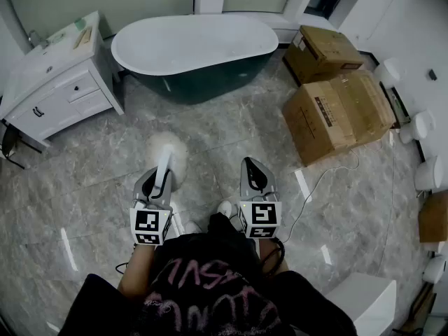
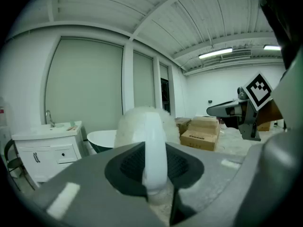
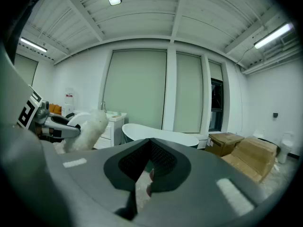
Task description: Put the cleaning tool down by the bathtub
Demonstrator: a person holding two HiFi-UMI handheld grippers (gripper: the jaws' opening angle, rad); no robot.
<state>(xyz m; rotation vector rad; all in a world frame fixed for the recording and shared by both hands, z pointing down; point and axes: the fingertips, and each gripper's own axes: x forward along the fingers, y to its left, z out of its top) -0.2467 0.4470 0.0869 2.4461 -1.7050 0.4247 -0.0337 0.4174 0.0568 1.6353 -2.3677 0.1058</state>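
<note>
The left gripper (image 1: 159, 178) was clamped on the white plastic handle of a cleaning tool with a round, fluffy white head (image 1: 168, 152). The handle ran straight out between the two jaws. The fluffy head stood out ahead of the gripper over the grey marble floor (image 1: 210, 128), well apart from the oval bathtub, white inside and dark green outside (image 1: 192, 47). The right gripper (image 1: 255, 172) was level with the left one and just beside it, its jaws pressed together with nothing between them. A white vanity cabinet with drawers (image 1: 52, 93) stood just left of the tub, and brown cardboard boxes (image 1: 339, 110) lay on the floor to its right.
</note>
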